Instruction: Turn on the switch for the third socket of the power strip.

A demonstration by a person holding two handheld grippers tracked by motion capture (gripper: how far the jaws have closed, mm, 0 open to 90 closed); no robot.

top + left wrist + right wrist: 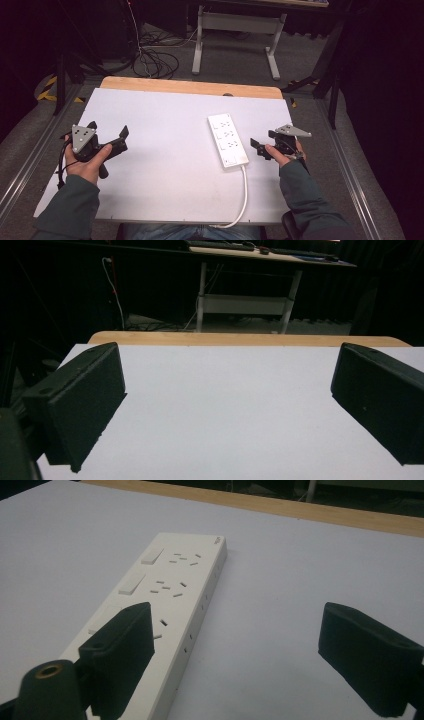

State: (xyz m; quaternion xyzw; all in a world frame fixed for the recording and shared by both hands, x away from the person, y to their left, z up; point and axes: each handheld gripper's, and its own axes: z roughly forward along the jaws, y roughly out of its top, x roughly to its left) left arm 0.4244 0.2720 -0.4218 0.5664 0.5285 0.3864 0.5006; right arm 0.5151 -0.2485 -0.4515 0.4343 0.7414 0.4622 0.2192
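A white power strip (228,140) lay flat on a white table (165,175), a little right of the table's middle, its cord (243,197) trailing back toward the person's edge; nothing was plugged into it, and its switches sat along one long side. The right gripper (260,145) hovered just beside the strip's near right corner, jaws wide apart and holding nothing; in the right gripper view one black jaw overlapped the strip's near end while the other stood over bare table. The left gripper (116,140) was well apart from the strip, on its far left, also spread wide and empty. The work looked to be at the approach stage; next, I judged, the right gripper would need to shift over the strip and close across its width, or press a switch.
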